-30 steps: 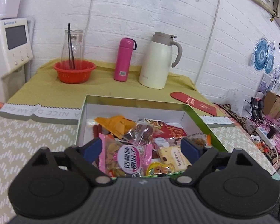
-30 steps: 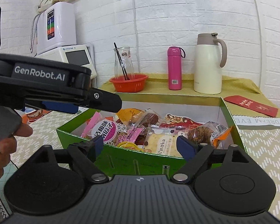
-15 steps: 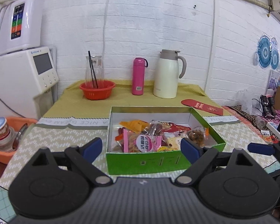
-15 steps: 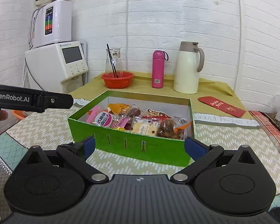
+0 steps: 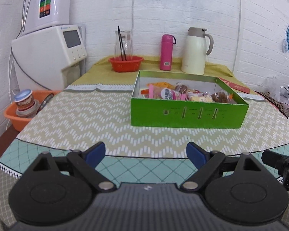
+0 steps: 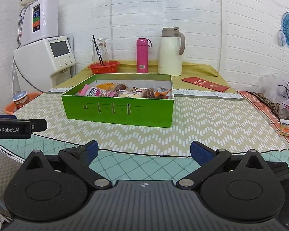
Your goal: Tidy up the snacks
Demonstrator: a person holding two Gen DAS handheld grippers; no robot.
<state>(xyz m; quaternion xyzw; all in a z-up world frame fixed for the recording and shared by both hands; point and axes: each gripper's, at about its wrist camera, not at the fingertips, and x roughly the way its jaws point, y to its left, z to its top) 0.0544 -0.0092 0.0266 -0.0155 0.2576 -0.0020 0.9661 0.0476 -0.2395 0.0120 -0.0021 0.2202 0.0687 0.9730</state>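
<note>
Snacks (image 5: pixel 185 95) are seen nowhere between the fingers: the left gripper (image 5: pixel 146 155) is held with its blue fingers (image 5: pixel 96 152) wide apart over the near edge of the bench (image 5: pixel 82 119), nothing between them, and the right gripper (image 6: pixel 144 152) is likewise spread and empty. Beyond both, well apart from the fingertips, the packets are piled loosely inside the open green box (image 6: pixel 117 111), which is set on the patterned cloth. No packet is seen lying loose on the cloth around the box, so the gathering is judged done or nearly so. One small orange packet (image 6: pixel 286 128) is left on the far right, possibly a snack not yet put in.
</note>
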